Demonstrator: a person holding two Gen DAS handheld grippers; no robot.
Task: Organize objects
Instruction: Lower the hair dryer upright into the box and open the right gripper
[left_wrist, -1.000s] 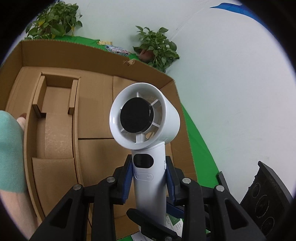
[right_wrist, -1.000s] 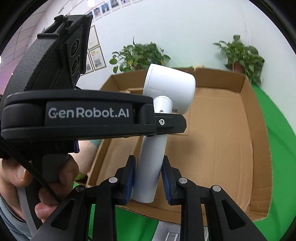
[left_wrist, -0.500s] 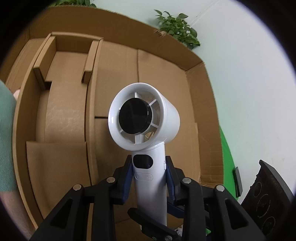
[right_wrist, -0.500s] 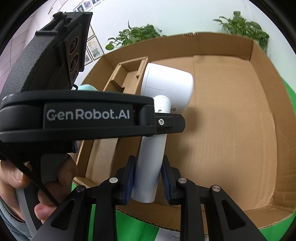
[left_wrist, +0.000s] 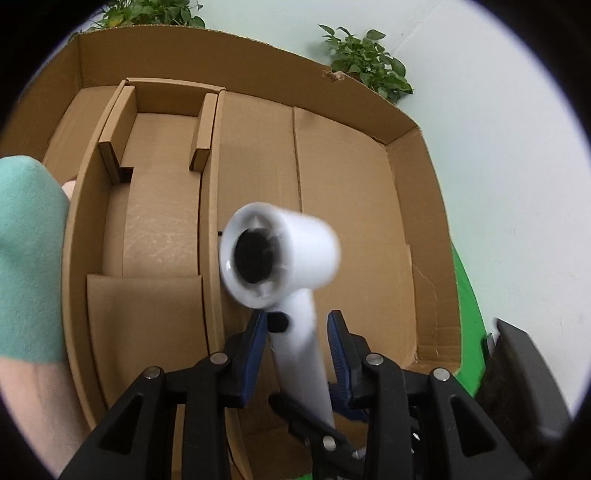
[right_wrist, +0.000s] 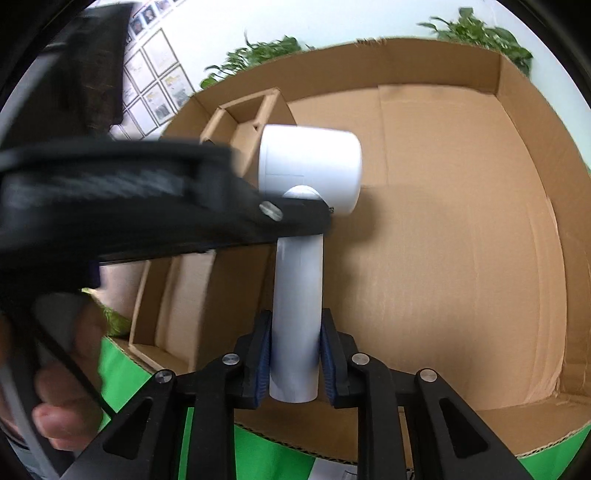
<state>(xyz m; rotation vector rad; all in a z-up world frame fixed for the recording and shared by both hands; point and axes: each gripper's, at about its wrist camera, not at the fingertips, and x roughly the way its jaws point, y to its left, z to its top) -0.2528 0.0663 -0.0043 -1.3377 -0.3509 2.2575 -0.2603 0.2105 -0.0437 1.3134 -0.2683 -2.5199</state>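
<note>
White handheld fan (right_wrist: 295, 280) over the open cardboard box (right_wrist: 461, 229). Right gripper (right_wrist: 294, 360) clamps the handle's lower end; left gripper (left_wrist: 297, 349) stands parted, pads clear of the handle. Probably light, rigid and smooth: grip the straight handle, since the head beyond the fingertips makes it top-heavy.

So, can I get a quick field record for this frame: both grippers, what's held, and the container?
held item: white fan, upright, above the box
left gripper: fingers open, a gap showing beside the fan's handle
right gripper: shut on the lower end of the handle
box: open cardboard, with insert along one side
surface: green cloth under the box
background: plants, pale wall
image quality: fan blurred in the left wrist view
</note>
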